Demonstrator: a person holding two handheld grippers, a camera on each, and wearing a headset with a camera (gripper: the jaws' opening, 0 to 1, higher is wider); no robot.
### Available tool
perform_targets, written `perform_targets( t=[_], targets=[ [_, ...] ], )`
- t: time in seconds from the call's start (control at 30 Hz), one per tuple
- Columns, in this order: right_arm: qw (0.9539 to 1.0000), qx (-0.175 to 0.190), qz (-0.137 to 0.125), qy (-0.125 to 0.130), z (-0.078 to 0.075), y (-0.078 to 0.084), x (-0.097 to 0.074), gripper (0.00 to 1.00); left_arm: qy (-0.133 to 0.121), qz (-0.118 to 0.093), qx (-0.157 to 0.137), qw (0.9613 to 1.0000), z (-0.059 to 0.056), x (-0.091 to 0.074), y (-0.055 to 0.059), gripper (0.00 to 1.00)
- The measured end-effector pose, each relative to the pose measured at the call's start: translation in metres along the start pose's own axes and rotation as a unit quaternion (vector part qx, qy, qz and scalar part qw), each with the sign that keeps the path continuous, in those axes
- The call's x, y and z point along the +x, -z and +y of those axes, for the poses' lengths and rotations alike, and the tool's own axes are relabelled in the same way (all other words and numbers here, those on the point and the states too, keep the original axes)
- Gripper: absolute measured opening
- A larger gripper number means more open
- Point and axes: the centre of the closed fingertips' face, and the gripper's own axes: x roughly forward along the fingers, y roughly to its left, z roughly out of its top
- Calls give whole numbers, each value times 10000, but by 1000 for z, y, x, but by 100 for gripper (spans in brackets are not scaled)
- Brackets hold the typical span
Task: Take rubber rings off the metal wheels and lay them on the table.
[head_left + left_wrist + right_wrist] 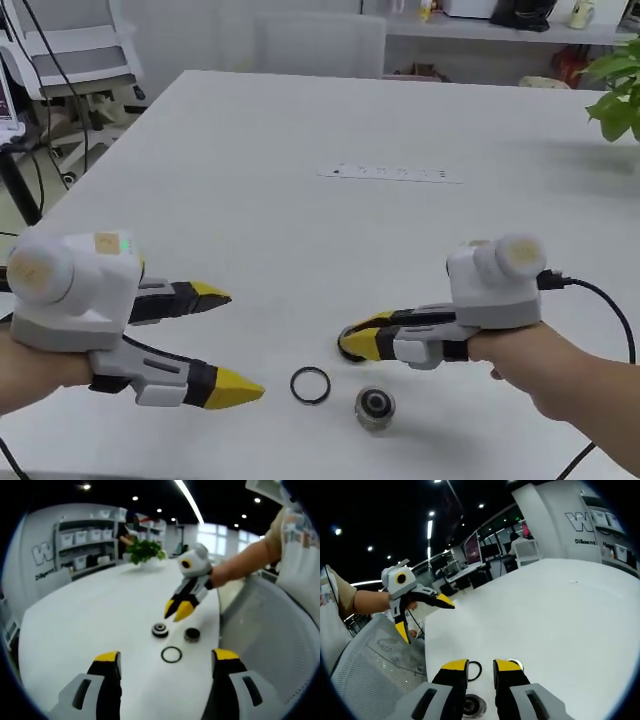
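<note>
A loose black rubber ring (310,385) (171,654) (476,670) lies flat on the white table (300,200). Just right of it stands a bare metal wheel (375,408) (192,634) (473,706). A second wheel (160,630), still wearing its black ring, sits under the tips of my right gripper (350,341) (178,611) (481,666), whose jaws stand a narrow gap apart with nothing between them. My left gripper (232,342) (162,656) (427,617) hovers wide open to the left of the ring, holding nothing.
A power strip (395,173) lies flat mid-table. A potted plant (618,95) (145,551) stands at the far right corner. Chairs and shelves surround the table, and a cable (600,300) trails from the right gripper.
</note>
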Motion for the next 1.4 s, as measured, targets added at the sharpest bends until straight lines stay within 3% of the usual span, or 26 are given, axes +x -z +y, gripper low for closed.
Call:
perform_targets(
  t=[0.27,0.8,1.4],
  targets=[
    [9998,-115,-95,152,-9,-6,-17,21,76,-26,102,9999,-1,10,-11,74],
    [9981,-373,-187,456,-25,-11,-36,25,65,-51,283,9996,11,22,-26,71],
    [9970,-414,-9,649,-47,8,-34,27,227,63,234,9994,20,52,-23,71]
  ],
)
